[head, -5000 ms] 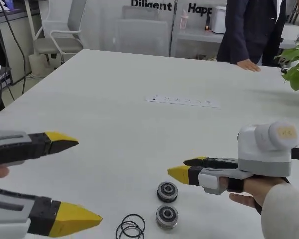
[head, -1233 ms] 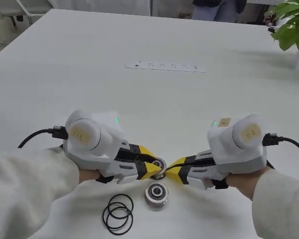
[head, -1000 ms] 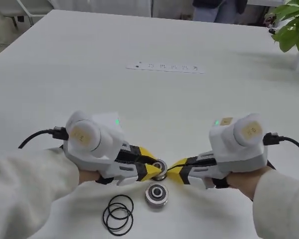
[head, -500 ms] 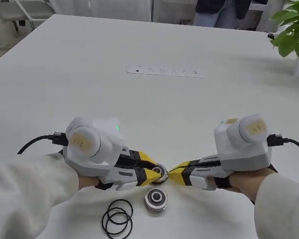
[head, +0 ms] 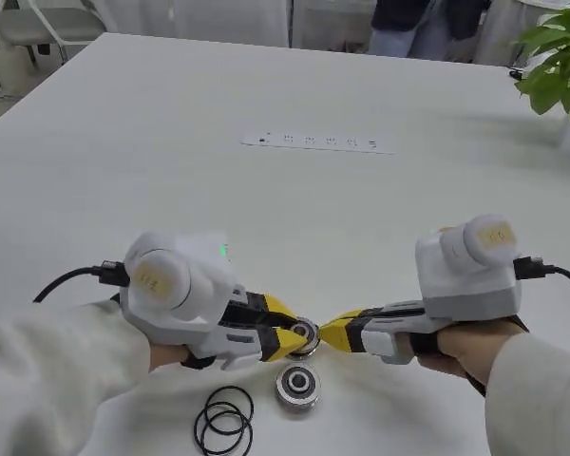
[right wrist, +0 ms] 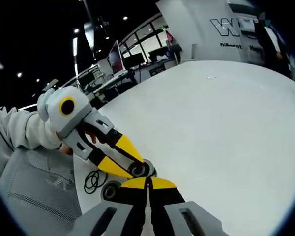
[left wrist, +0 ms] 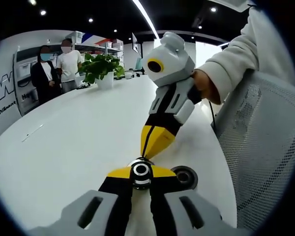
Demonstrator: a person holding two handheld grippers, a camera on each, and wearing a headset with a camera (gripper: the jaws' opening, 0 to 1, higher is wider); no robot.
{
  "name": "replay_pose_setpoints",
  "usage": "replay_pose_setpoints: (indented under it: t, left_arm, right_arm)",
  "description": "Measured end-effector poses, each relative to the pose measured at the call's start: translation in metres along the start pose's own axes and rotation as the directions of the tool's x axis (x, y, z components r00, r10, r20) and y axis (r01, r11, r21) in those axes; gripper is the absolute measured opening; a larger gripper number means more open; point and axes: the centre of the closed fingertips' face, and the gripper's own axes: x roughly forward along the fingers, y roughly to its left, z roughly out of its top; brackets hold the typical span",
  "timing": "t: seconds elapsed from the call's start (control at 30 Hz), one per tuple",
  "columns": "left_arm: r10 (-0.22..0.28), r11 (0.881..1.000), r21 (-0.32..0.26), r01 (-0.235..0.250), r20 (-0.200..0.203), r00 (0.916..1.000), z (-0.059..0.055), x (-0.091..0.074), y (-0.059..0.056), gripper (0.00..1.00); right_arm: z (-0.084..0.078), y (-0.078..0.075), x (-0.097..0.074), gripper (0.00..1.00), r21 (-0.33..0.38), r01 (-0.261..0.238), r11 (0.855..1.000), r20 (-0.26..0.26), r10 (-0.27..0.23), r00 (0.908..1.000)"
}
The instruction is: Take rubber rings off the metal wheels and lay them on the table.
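My left gripper (head: 290, 334) is shut on a small metal wheel (head: 305, 332), held just above the white table (head: 266, 218). In the left gripper view the wheel (left wrist: 141, 172) sits between my yellow jaws. My right gripper (head: 325, 332) comes from the right, jaws shut, tips pinching the black rubber ring at the wheel's rim (right wrist: 139, 168). A second wheel (head: 296, 384) lies flat on the table just below. Loose rubber rings (head: 223, 421) lie overlapped to its left, seen in the right gripper view as rings (right wrist: 92, 181).
A white power strip (head: 315, 142) lies flat mid-table. A green plant (head: 556, 62) stands at the far right edge. People stand beyond the far edge (head: 427, 24). A mesh chair back (left wrist: 265, 147) is close behind the near table edge.
Five seconds ago both grippers were apart and both wheels lay on the table; now the left holds one wheel and the right is at its rim. Over the last second the grippers barely moved.
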Motion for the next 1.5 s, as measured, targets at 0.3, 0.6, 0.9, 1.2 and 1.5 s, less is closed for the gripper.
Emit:
replay_pose_setpoints:
  t: [0.3, 0.6, 0.9, 1.2, 1.5]
  left_arm:
    - [0.005, 1.0, 0.004, -0.005, 0.0, 1.0, 0.0, 0.0, 0.001, 0.07]
    - [0.005, 1.0, 0.005, -0.005, 0.002, 1.0, -0.001, 0.001, 0.001, 0.07]
    - [0.005, 1.0, -0.002, -0.005, 0.007, 1.0, -0.001, 0.001, 0.001, 0.07]
    - [0.005, 1.0, -0.005, -0.005, 0.01, 0.9999, 0.0, 0.001, 0.001, 0.07]
    - [0.007, 1.0, -0.006, -0.007, 0.014, 0.9999, 0.0, 0.001, 0.0, 0.08]
  right_arm:
    - [0.002, 0.002, 0.0, 0.0, 0.017, 0.0, 1.0, 0.001, 0.0, 1.0]
    - [0.004, 0.005, 0.001, 0.0, 0.019, -0.013, 1.0, 0.008, 0.013, 0.9999]
    - [0.005, 0.008, 0.001, 0.0, 0.006, -0.022, 1.0, 0.01, 0.022, 0.9997]
    - [0.005, 0.01, 0.001, 0.0, 0.005, -0.026, 1.0, 0.011, 0.026, 0.9996]
    - [0.006, 0.01, 0.001, 0.0, 0.003, -0.031, 1.0, 0.013, 0.031, 0.9995]
